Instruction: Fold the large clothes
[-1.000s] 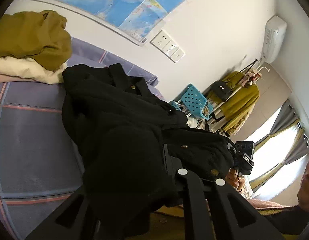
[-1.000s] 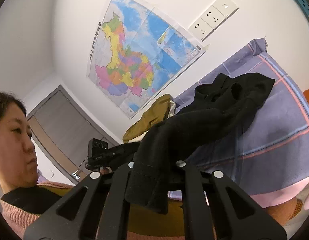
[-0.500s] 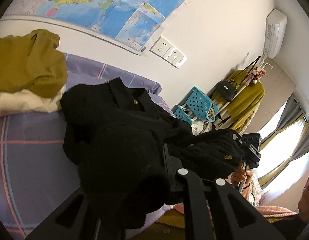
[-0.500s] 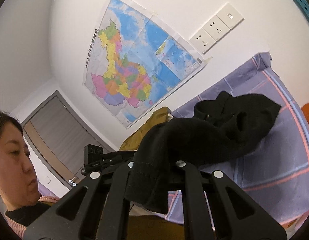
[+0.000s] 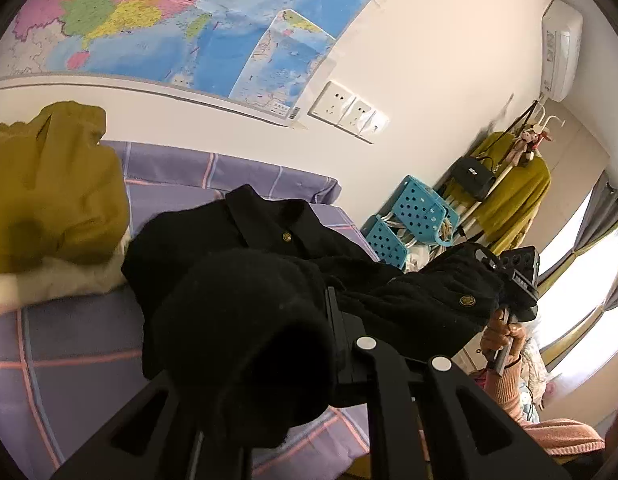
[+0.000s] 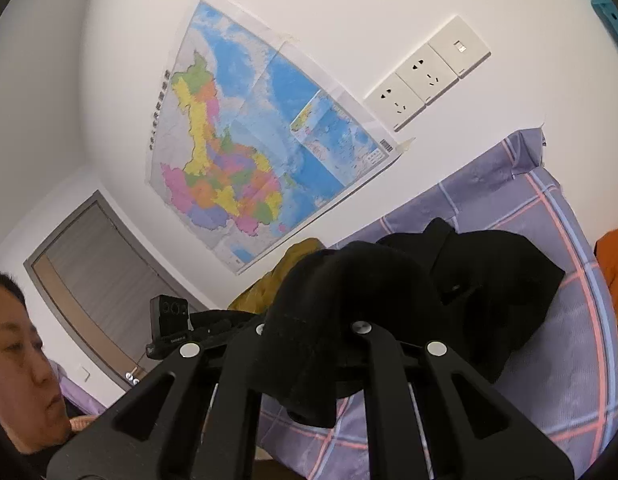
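A black jacket with gold buttons (image 5: 269, 248) is held up off the purple plaid bed (image 5: 61, 344), its far part still resting on it. My left gripper (image 5: 293, 340) is shut on one bunched edge of the jacket, which covers the fingers. My right gripper (image 6: 309, 344) is shut on another edge of the black jacket (image 6: 489, 280); the cloth drapes over its fingers. The right gripper also shows in the left wrist view (image 5: 513, 280), held by a hand at the right.
A mustard garment (image 5: 49, 192) lies on a cream one at the bed's far left. A wall with a map (image 6: 249, 152) and sockets (image 6: 425, 76) is behind the bed. Blue baskets (image 5: 413, 216) and a clothes rack (image 5: 509, 188) stand right. An orange item (image 6: 613, 264) lies at the bed's edge.
Both grippers have lifted and tilted up, raising the jacket off the bed. More wall and map show now, and the jacket bunches closer to both cameras.
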